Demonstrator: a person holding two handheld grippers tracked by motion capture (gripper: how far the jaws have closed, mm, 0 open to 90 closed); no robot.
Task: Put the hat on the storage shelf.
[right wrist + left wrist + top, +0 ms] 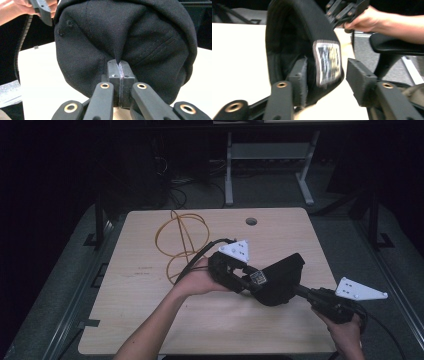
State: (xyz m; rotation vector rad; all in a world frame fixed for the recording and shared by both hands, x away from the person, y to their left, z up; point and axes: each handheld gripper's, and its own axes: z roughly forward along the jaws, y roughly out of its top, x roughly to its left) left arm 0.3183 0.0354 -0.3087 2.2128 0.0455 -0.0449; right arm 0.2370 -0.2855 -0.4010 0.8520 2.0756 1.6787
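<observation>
A black cap (281,281) is held above the bench (150,270), nearer its right edge, between the 2 tongs. The right tongs (120,72) are clamped tight on a pinch of the cap's fabric. The left tongs (325,75) stand parted around the cap's edge, where a label (328,61) sits; the right pad is clear of it. An orange cable (182,237) lies coiled near the far edge.
</observation>
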